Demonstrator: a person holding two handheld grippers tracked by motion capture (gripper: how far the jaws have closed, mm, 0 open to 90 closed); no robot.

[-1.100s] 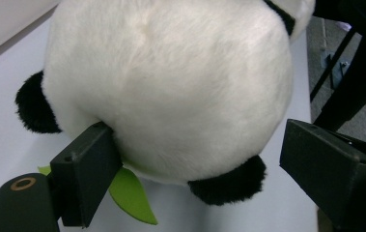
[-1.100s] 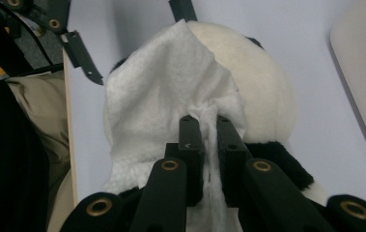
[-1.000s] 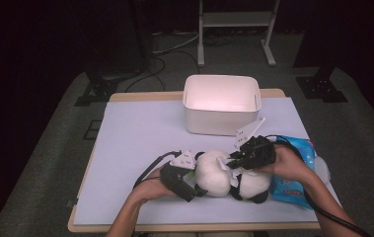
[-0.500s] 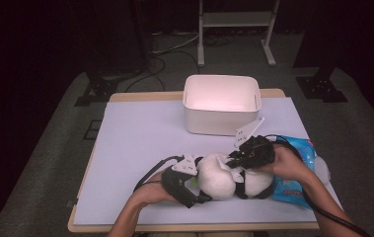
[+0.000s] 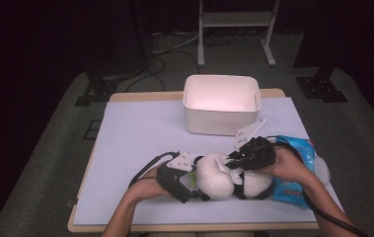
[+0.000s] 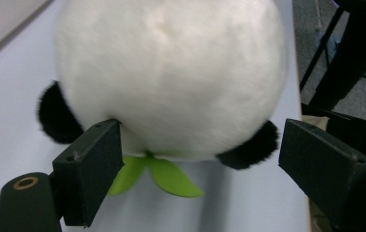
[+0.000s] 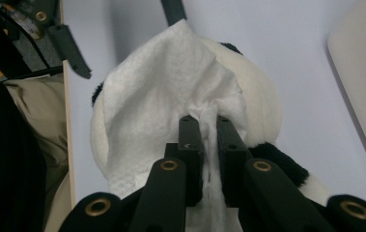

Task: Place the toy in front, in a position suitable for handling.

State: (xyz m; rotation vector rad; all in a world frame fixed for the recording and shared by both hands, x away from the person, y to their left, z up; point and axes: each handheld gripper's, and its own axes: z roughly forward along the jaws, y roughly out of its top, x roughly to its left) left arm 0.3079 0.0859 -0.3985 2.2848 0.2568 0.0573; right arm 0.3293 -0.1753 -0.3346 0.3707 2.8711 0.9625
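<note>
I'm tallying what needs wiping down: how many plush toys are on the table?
1: a panda plush lies at the near edge of the table, between the left claw and the right claw. None shows elsewhere; the white bin's inside isn't fully visible.

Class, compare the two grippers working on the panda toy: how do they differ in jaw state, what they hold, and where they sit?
The left gripper has its jaws wide apart around the panda's head, having just been closing; the right gripper is shut. The left gripper holds nothing, while the right gripper pinches a white wipe. The left gripper sits at the panda's side; the right gripper is above it. Both are black and hand-held.
</note>
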